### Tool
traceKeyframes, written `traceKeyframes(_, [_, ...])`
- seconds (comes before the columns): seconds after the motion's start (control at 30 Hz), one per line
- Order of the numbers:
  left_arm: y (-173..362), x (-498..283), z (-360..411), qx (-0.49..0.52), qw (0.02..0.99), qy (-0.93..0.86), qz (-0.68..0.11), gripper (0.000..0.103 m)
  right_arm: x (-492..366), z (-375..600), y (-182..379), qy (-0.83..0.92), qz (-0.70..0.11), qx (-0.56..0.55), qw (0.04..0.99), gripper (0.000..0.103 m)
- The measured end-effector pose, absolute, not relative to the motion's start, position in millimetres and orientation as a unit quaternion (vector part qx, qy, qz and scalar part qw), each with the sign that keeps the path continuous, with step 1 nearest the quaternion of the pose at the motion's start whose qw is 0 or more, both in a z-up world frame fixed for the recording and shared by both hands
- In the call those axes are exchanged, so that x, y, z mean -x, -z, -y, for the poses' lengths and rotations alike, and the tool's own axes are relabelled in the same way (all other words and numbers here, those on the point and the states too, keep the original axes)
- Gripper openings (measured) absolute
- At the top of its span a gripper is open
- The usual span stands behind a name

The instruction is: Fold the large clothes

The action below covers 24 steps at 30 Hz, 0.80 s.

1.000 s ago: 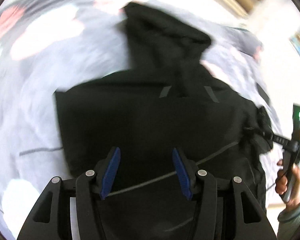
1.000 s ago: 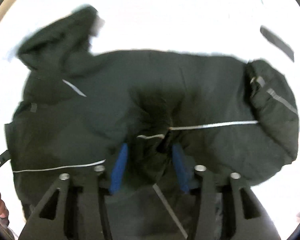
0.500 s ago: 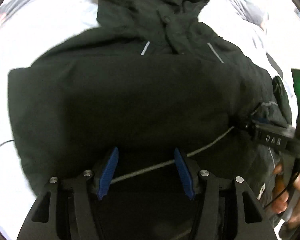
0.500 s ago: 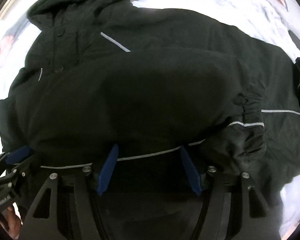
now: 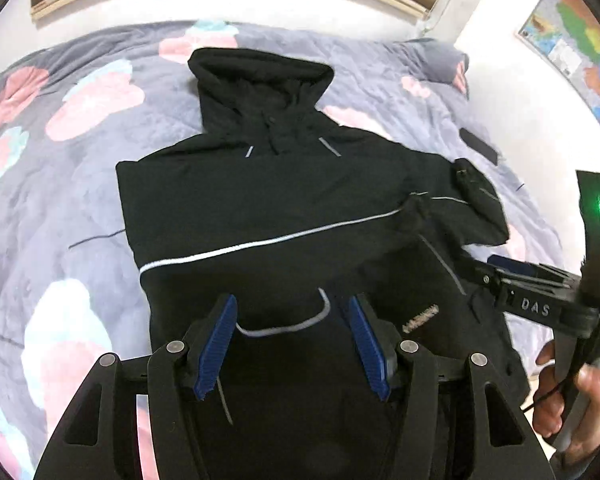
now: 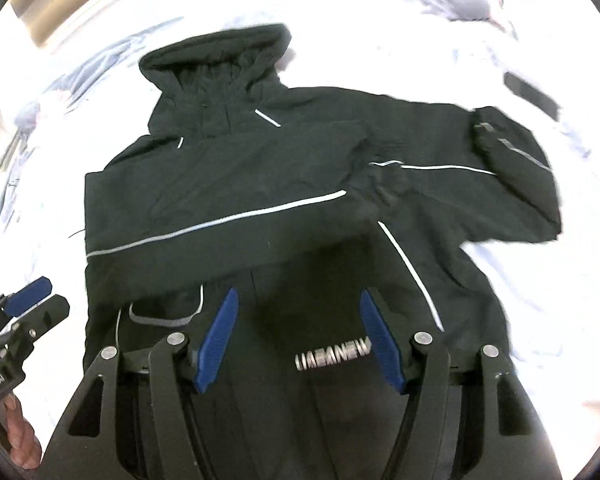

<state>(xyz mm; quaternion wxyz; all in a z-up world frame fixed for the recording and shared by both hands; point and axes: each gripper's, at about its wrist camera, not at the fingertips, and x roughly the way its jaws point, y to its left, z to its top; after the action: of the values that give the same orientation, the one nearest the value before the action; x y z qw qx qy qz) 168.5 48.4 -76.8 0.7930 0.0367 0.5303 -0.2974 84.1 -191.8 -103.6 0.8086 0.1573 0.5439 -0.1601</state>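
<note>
Item: black hooded jacket (image 5: pixel 268 200), lying flat on the bed, centre of both wrist views, hood (image 5: pixel 260 76) toward the top of the frame. One sleeve (image 5: pixel 260 236) is folded across the chest, its pale reflective stripe running diagonally from lower left to centre right; the cuff (image 6: pixel 380 188) sits bunched at centre right. The other sleeve (image 6: pixel 516 172) reaches out to the right of the frame. Silver logo lettering (image 6: pixel 332 356) shows low on the front panel.

Item: my left gripper (image 5: pixel 292 344), bottom centre of its view, blue pads spread wide and released, nothing between them; the jacket hem lies below.

Item: my right gripper (image 6: pixel 300 344), bottom centre of its view, likewise spread and released above the jacket front. It also appears at the right edge of the left view, held in my hand (image 5: pixel 572 392).

Item: quilt (image 5: pixel 60 184), grey-purple with pink and pale patches, under the jacket.

Item: dark flat object (image 5: pixel 478 146), on the quilt at upper right, apart from the outstretched sleeve.

Item: colourful map (image 5: pixel 580 40), on the wall, upper right.
</note>
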Motion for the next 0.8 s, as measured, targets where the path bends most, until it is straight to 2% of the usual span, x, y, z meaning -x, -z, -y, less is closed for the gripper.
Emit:
traceKeyframes(0.37, [53.0, -109.0, -23.0, -0.011, 0.814, 0.266, -0.516, 0.060, -22.5, 205.8, 67.8, 0.146, -0.522, -0.128, 0.831, 0.068])
traceKeyframes(0.6, [53.0, -85.6, 27.3, 0.017, 0.811, 0.249, -0.529, 0.060, -5.0, 255.5, 61.2, 0.131, -0.532, -0.089, 0.832, 0.070])
traceKeyframes(0.8, [61.2, -76.7, 70.7, 0.017, 0.808, 0.235, -0.540, 0.060, -1.0, 323.2, 74.0, 0.135, -0.538, -0.100, 0.826, 0.071])
